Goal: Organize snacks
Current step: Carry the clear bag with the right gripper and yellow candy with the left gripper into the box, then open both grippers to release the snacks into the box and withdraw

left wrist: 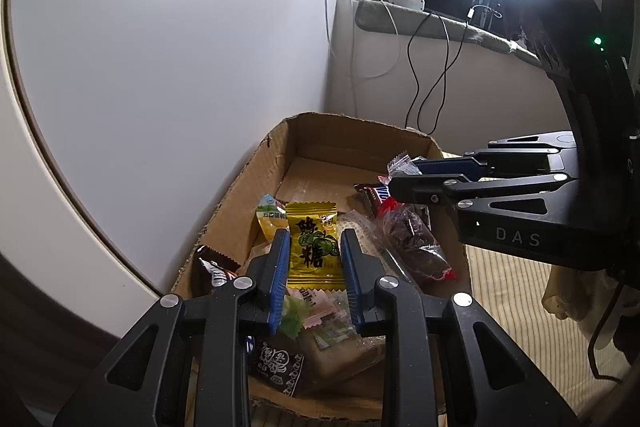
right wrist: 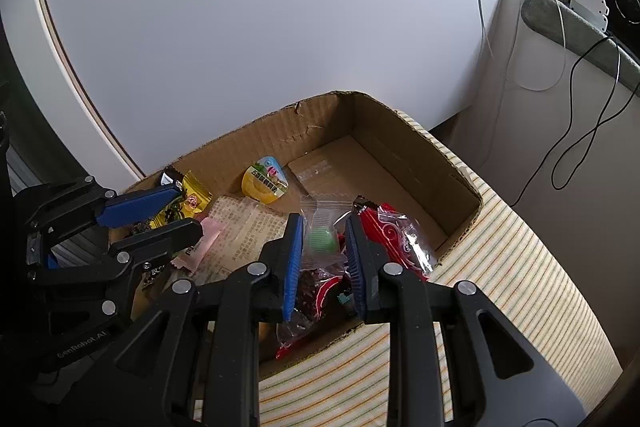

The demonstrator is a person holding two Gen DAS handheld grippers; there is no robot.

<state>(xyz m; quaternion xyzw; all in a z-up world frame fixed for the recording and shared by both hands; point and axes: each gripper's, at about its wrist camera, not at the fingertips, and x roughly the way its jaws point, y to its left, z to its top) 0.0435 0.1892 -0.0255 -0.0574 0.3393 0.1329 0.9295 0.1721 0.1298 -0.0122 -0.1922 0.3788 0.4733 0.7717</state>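
A shallow cardboard box (left wrist: 248, 187) (right wrist: 416, 155) holds several wrapped snacks. My left gripper (left wrist: 314, 239) hovers over the box with a yellow candy packet (left wrist: 314, 247) between its blue pads, jaws shut on it. My right gripper (right wrist: 322, 227) is over the box with a clear wrapper holding a green candy (right wrist: 320, 237) between its pads, shut on it. It also shows in the left wrist view (left wrist: 404, 179) with the clear wrapper (left wrist: 400, 165) at its tip. The left gripper shows at the left of the right wrist view (right wrist: 176, 207).
In the box lie a red packet of dark dried fruit (left wrist: 412, 239) (right wrist: 400, 235), a round yellow-blue snack (right wrist: 265, 180), a brown chocolate bar (left wrist: 374, 197) and a pink wrapper (right wrist: 200, 245). The box stands on a striped cloth (right wrist: 500, 267) by a white wall (right wrist: 280, 27). Cables (left wrist: 432, 67) hang at the right.
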